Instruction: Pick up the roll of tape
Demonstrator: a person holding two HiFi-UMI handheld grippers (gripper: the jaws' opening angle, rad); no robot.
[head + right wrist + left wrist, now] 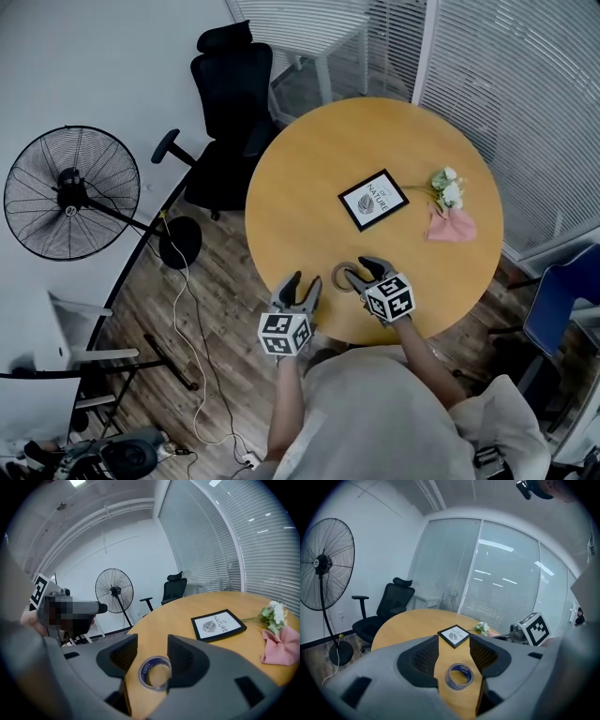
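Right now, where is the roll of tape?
In the head view the roll of tape lies on the round table, at its edge nearest the person, between the left gripper and the right gripper, nearer the right one.

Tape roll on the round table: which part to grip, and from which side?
Pinch the ring wall of the tape roll, one jaw in the hole and one outside, coming down from the person's side with the right claw. It lies flat, hole up, just below those open jaws.
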